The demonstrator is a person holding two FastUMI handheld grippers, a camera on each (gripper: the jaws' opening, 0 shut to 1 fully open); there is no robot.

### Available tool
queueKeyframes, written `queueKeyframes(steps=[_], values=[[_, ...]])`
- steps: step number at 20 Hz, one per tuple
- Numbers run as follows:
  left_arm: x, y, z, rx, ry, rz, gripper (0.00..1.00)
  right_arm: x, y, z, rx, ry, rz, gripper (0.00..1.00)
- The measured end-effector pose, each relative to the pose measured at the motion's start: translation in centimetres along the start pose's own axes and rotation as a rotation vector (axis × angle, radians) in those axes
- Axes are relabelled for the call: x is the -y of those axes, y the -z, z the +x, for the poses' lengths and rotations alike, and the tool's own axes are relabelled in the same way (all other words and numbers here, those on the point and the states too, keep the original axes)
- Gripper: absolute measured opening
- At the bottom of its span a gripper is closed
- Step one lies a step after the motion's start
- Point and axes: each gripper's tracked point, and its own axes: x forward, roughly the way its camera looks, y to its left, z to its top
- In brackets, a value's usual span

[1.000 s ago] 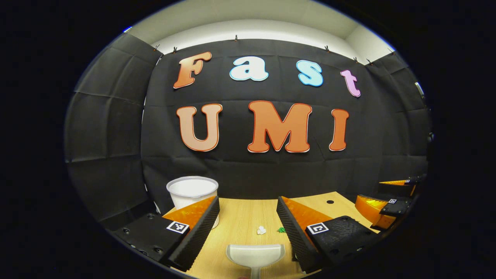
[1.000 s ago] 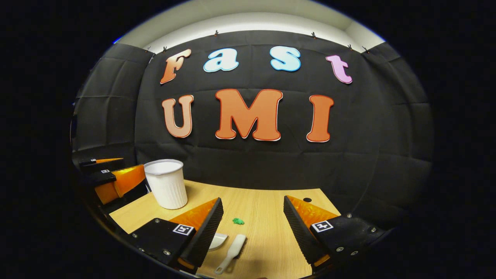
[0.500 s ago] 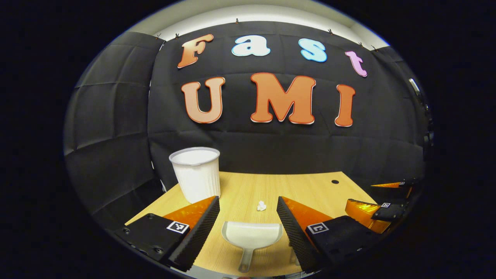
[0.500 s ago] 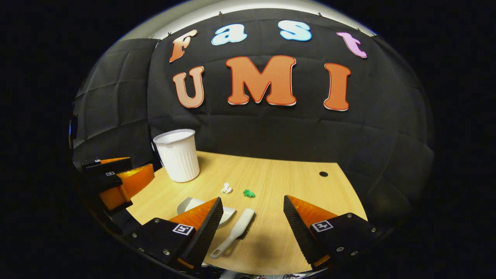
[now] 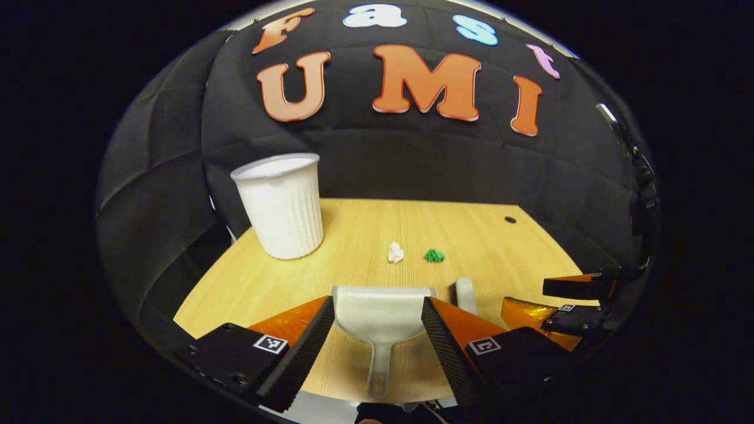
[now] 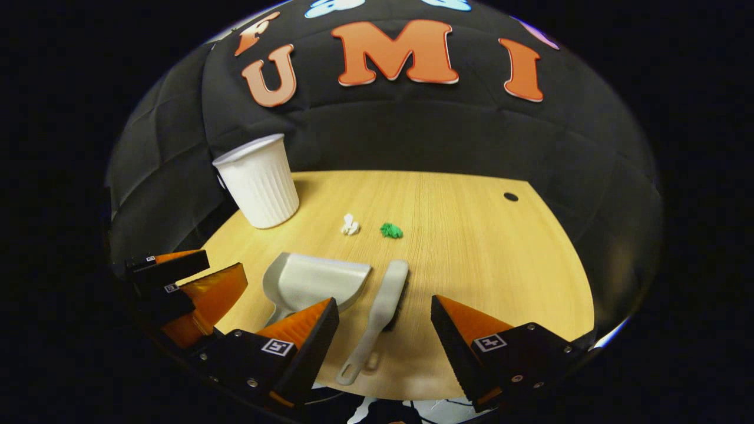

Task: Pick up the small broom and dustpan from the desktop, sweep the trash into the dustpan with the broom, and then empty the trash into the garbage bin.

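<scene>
Both your claws are wide open: dustpan (image 5: 380,315) sits between the left gripper (image 5: 377,335) fingers, broom (image 6: 377,318) between the right gripper (image 6: 383,341) ones. Grab sloppy and you'll probably shove those thin handles off the desk (image 6: 500,259) edge

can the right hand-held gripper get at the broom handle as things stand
Probably yes. The right hand-held gripper is open, and the broom lies flat on the desk between its fingers' line of approach. The dustpan sits beside it, apart, and nothing covers the handle.
</scene>
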Motion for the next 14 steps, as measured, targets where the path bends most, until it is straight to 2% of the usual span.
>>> queueKeyframes(steps=[6, 14], values=[[-0.7, 6.0, 2.9, -0.242, 0.041, -0.037, 0.95, -1.1, 4.2, 3.4, -0.178, 0.032, 0.002, 0.95], [-0.3, 10.0, 4.5, -0.445, 0.085, -0.057, 0.97, -1.2, 6.7, 5.3, -0.315, 0.056, 0.037, 0.95]])
